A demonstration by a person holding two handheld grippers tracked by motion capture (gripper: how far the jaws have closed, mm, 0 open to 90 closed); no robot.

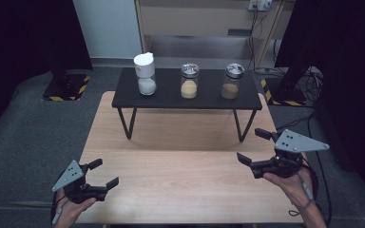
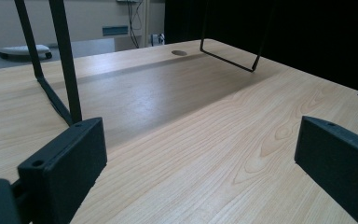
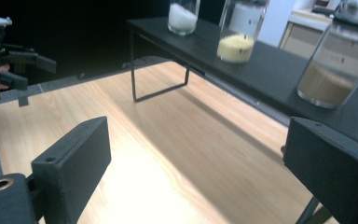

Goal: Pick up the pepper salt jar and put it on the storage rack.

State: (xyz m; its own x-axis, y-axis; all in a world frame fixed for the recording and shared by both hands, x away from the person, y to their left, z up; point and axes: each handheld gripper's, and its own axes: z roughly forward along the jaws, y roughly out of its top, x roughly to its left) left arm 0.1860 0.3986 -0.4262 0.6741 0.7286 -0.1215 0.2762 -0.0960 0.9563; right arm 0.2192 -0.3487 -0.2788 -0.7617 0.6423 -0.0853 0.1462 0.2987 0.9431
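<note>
Three glass jars stand in a row on a low black shelf point(image 1: 209, 99) at the far side of the wooden table point(image 1: 180, 190). The white-capped jar point(image 1: 145, 73) holds white powder, the middle jar point(image 1: 189, 81) yellow grains, and the right jar point(image 1: 231, 81) brown grains. My left gripper point(image 1: 106, 172) rests open near the table's front left corner, its jaws wide apart over bare wood point(image 2: 200, 158). At the table's right edge my right gripper point(image 1: 251, 146) is also open with nothing between its jaws point(image 3: 198, 163). It faces the white jar point(image 3: 182, 16), yellow jar point(image 3: 236, 44) and brown jar point(image 3: 328, 79).
The shelf stands on thin black wire legs point(image 1: 126, 124), point(image 2: 67, 70). The right gripper view catches the left gripper point(image 3: 9, 65) far off at the table's corner. A wooden cabinet point(image 1: 199, 19) and cables stand behind the table, and grey carpet surrounds it.
</note>
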